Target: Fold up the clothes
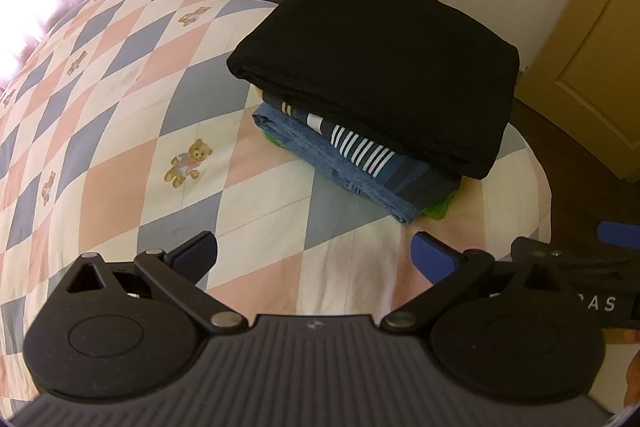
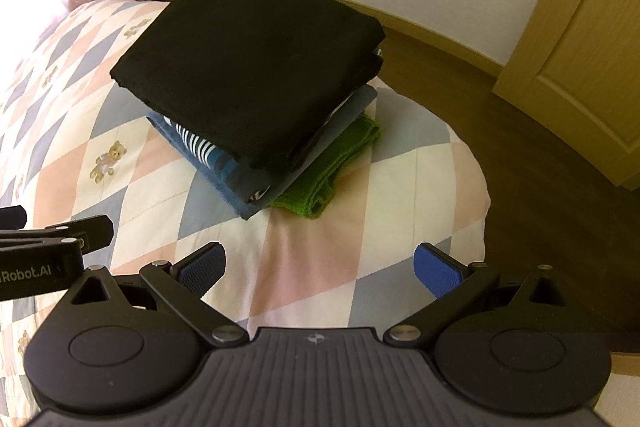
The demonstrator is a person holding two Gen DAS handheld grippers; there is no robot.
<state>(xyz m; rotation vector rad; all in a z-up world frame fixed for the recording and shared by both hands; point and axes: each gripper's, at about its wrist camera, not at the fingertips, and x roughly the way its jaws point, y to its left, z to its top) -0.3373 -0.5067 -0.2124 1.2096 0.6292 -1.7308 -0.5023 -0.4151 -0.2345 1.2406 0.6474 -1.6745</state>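
Bed (image 1: 120, 131) bears one stack of four folded garments (image 1: 372, 75) (black on top); both grippers (image 1: 314, 259) (image 2: 320, 269) gape, empty.

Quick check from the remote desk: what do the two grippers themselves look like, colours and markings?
Both match. The left gripper and right gripper have black linkage arms with silver pivot pins, round black housings, a ribbed dark grey body with a small logo, and textured blue finger pads. White lettering ending "Robot.AI" marks the left one's side. No cables or sleeves visible.
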